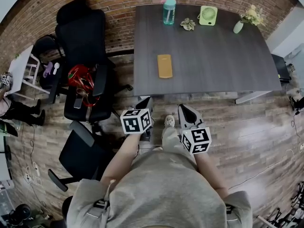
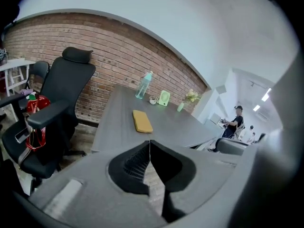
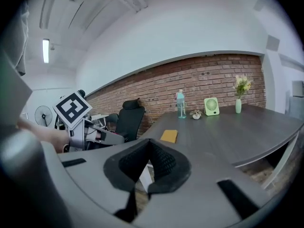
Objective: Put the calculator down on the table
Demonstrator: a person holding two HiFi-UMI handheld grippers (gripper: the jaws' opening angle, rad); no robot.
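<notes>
The calculator (image 1: 164, 66), a flat yellow slab, lies on the dark grey table (image 1: 223, 65) near its front left part, with nothing touching it. It also shows as the yellow calculator (image 2: 142, 121) in the left gripper view and as the calculator (image 3: 169, 136) in the right gripper view. My left gripper (image 1: 144, 102) hangs just off the table's near edge, short of the calculator, shut and empty. In its own view the left gripper (image 2: 150, 141) has its jaws meeting. My right gripper (image 1: 183, 109) is beside it to the right, over the floor. The right gripper (image 3: 151, 141) is shut with nothing in it.
At the table's far edge stand a teal bottle (image 1: 169, 8), a small plant (image 1: 188, 24), a green fan (image 1: 208, 15) and a vase of flowers (image 1: 239, 26). A black office chair (image 1: 83, 37) with a red helmet (image 1: 80, 78) stands left of the table. A person (image 2: 234, 122) stands far off.
</notes>
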